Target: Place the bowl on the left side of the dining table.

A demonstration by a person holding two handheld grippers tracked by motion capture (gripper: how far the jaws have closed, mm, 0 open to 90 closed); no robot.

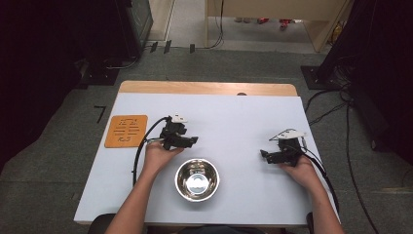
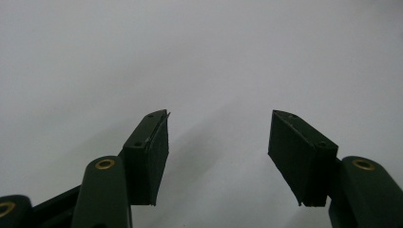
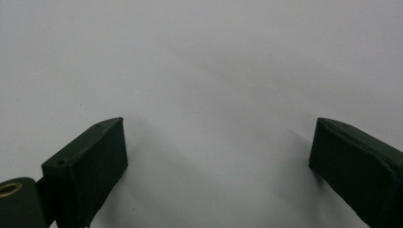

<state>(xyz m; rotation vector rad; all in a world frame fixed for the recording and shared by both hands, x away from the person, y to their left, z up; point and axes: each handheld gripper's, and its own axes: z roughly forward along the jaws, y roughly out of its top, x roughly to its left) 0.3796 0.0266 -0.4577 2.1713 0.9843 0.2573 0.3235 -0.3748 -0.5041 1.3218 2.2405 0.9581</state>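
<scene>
A shiny steel bowl (image 1: 197, 179) sits empty near the front edge of the white table (image 1: 229, 117), between the person's forearms. My left gripper (image 1: 193, 141) is held just behind and left of the bowl, pointing right. In the left gripper view the left gripper (image 2: 218, 142) is open over bare white table, nothing between its pads. My right gripper (image 1: 264, 155) hovers at the right side of the table, pointing left toward the bowl. Seen from its own camera, the right gripper (image 3: 218, 156) is open wide with nothing between its fingers.
An orange slotted mat (image 1: 126, 130) lies at the table's left edge. A wooden strip (image 1: 204, 87) runs along the far edge. Cables (image 1: 141, 151) trail from both grippers. Grey carpet floor and dark equipment surround the table.
</scene>
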